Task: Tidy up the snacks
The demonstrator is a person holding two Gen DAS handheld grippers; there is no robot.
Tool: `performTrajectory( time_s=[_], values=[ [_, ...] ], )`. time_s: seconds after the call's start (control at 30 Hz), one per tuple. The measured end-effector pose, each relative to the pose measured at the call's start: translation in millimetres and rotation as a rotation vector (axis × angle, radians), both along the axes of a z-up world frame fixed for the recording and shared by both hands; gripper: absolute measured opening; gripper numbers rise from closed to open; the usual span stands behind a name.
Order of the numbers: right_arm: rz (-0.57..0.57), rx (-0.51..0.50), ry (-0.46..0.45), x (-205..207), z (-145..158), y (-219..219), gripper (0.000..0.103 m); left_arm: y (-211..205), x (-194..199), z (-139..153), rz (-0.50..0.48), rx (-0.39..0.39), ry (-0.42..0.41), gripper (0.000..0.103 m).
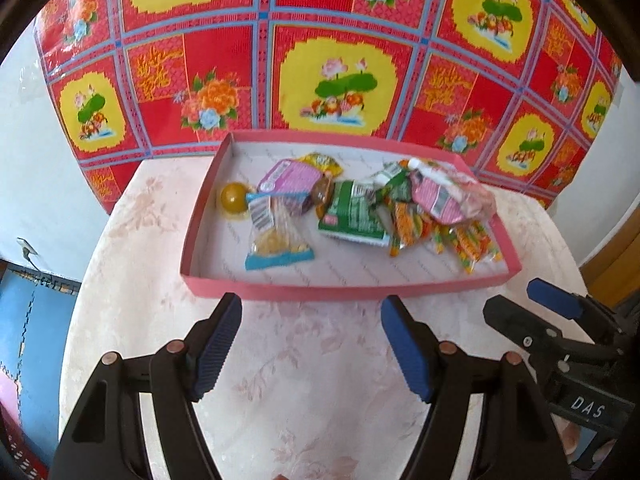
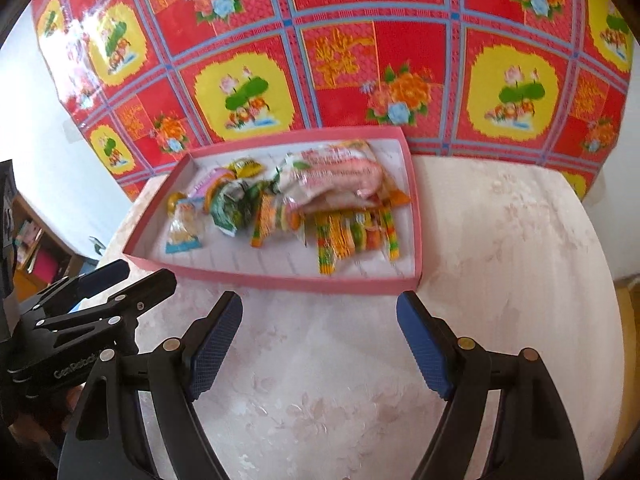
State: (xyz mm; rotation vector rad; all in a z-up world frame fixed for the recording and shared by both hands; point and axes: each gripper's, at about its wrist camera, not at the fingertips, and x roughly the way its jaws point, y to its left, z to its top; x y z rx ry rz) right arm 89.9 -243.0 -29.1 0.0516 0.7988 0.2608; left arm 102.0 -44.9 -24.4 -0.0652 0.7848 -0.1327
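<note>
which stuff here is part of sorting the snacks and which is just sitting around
Part of the job:
- pink tray
- snack packets piled in it, such as the green packet and the striped candy sticks
- round yellow sweet
- left gripper and right gripper, both open and empty

Just there:
- pale floral table cover
- red patterned sheet behind

bare tablecloth (image 1: 304, 360) before the pink tray (image 1: 340, 292); snacks (image 1: 360, 208) crowd its middle.

- Table (image 1: 304, 380): round-edged top under a pale pink cloth with a faint flower pattern.
- Tray (image 1: 340, 291): shallow, pink-walled, white inside, resting directly on the cloth near the table's far edge; it holds snack packets.
</note>
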Motion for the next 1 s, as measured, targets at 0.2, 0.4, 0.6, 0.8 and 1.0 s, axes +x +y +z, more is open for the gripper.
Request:
performTrajectory(
  time_s=[0.2, 0.4, 0.6, 0.8, 1.0],
  values=[
    [-0.025, -0.026, 0.017, 2.2, -9.4, 0.6, 0.081, -3.1, 0.3, -10.8, 0.004, 0.018, 0.021, 0.076],
    [-0.041, -0.054, 0.034, 4.8, -18.5, 3.1, 0.081, -5.5, 2.3, -18.3, 0.006, 0.027, 0.039, 0.076],
    [-0.061, -0.061, 0.048, 7.3, -25.0, 2.0, 0.081, -4.6, 5.1, -25.4, 0.014, 0.019, 0.066, 0.076],
    [-0.079, -0.065, 0.057, 8.1, -31.2, 0.9, 0.081, -5.5, 5.4, -29.8, 0.023, 0.017, 0.079, 0.076],
    [-0.084, -0.135, 0.032, 6.5, -35.5, 9.6, 0.082, -9.2, 3.5, -32.1, 0.03, 0.039, 0.069, 0.076]
  ],
)
